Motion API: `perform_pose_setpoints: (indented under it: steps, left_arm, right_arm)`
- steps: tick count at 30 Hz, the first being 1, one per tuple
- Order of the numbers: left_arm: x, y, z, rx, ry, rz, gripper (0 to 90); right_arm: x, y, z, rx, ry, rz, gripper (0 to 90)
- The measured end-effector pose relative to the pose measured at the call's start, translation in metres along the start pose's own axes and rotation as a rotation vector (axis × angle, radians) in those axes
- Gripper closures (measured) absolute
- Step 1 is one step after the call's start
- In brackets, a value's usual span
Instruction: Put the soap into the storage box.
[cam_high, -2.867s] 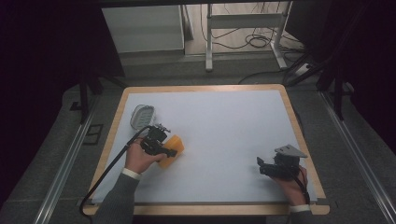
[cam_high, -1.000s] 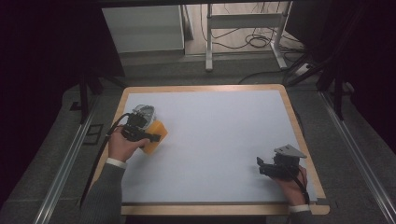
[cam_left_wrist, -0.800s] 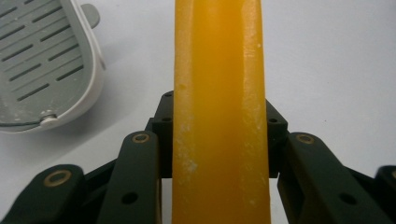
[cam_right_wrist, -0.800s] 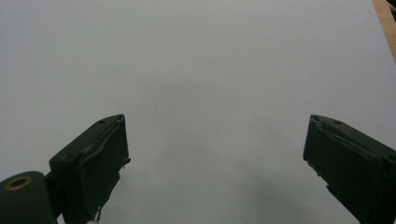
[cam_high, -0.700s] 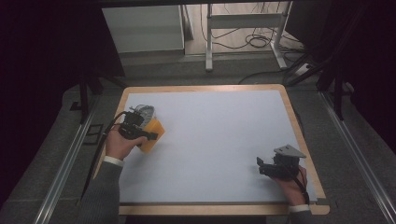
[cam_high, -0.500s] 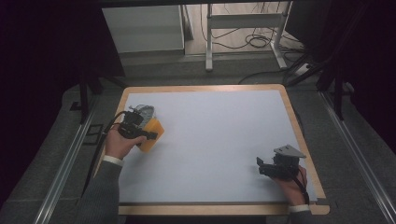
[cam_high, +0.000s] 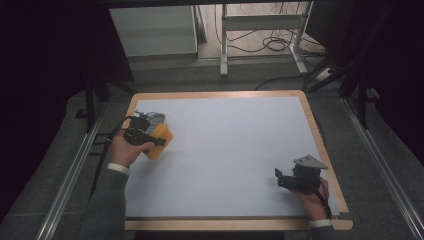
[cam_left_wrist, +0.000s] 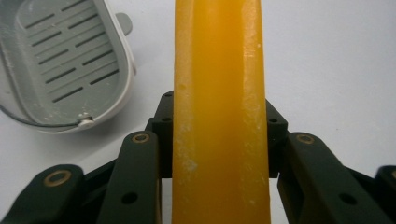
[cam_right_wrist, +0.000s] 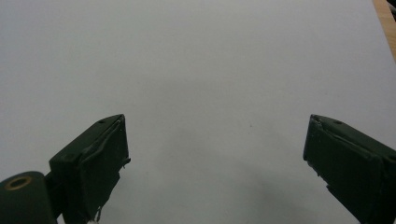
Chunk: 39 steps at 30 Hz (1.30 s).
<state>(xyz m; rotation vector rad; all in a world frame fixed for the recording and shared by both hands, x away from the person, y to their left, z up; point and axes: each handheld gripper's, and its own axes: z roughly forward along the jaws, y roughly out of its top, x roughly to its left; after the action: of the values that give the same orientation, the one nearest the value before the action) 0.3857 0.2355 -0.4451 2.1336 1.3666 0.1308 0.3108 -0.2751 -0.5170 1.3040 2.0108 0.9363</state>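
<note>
Soap bar (cam_left_wrist: 219, 107) clamped in left gripper (cam_high: 141, 135), just beside soap dish (cam_left_wrist: 60, 60); slippery, may slide out. Right gripper (cam_right_wrist: 215, 163) wide apart, empty.

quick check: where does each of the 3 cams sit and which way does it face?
High view: fixed above the person's side, facing forward and down at the table; both forearms, left gripper and right gripper show.
Left gripper view: rides the left gripper, looking along its jaws shut on the orange bar, soap dish beyond.
Right gripper view: rides the right gripper, jaws apart over bare table.
Shared: high and left gripper views both show bar and dish.
</note>
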Motion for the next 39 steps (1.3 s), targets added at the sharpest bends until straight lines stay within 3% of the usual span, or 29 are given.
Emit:
perform_pose_setpoints:
  steps: [8, 39]
  left_arm:
    - [0.005, 0.005, -0.006, -0.014, 0.016, -0.003, 61.2]
    - [0.026, 0.035, -0.012, 0.007, 0.066, -0.024, 61.2]
  right_arm:
    - [0.0, 0.0, 0.0, 0.003, 0.001, 0.002, 6.6]
    - [-0.002, 0.0, -0.001, -0.001, 0.003, 0.008, 6.6]
